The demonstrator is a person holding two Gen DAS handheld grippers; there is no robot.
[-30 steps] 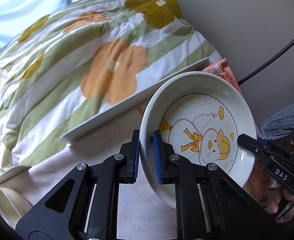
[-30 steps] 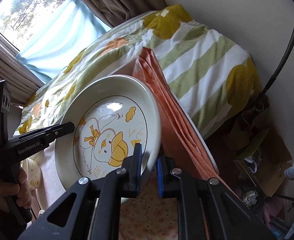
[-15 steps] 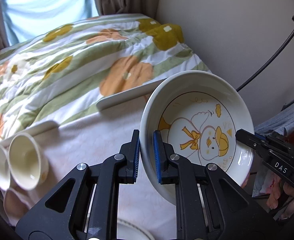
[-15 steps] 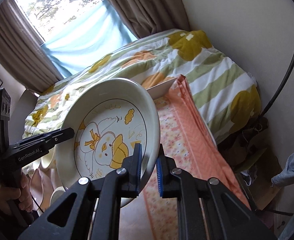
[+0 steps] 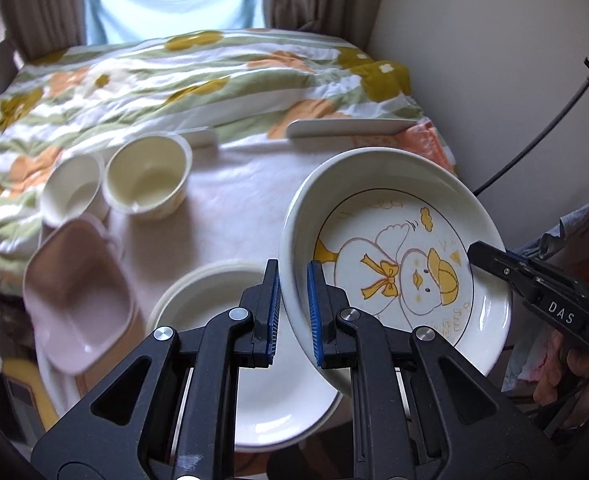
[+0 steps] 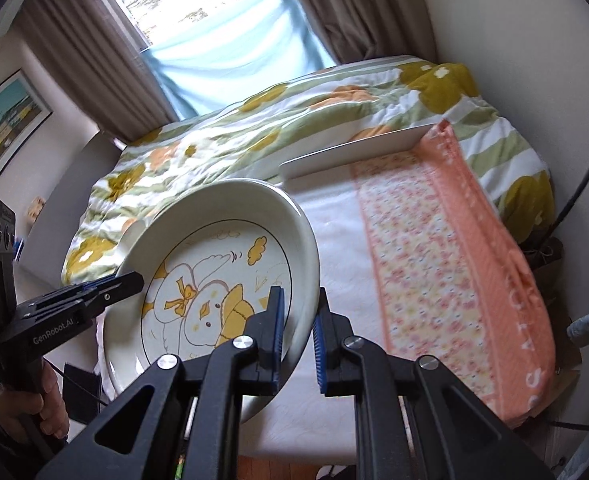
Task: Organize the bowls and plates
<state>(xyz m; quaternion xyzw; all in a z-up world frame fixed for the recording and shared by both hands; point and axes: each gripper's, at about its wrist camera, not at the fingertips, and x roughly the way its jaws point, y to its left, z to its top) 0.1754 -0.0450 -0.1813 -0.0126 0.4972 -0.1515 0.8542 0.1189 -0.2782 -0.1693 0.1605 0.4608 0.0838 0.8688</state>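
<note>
duck plate (image 5: 406, 248) sat right of plate stack (image 5: 254, 360) | two cups (image 5: 146, 188) behind | square bowl (image 5: 78, 300) left | bed (image 5: 174, 76) beyond

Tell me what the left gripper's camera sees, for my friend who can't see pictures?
Both grippers, left gripper and right gripper, pinch opposite rims of a tilted duck plate held above a stack of white plates. Behind sit two cream bowls, a pink square dish and a flowery quilt.

We see table (image 5: 230, 208) under pale cloth: two cups (image 5: 146, 186), pink dish (image 5: 78, 300), stacked plates (image 5: 254, 396).
</note>
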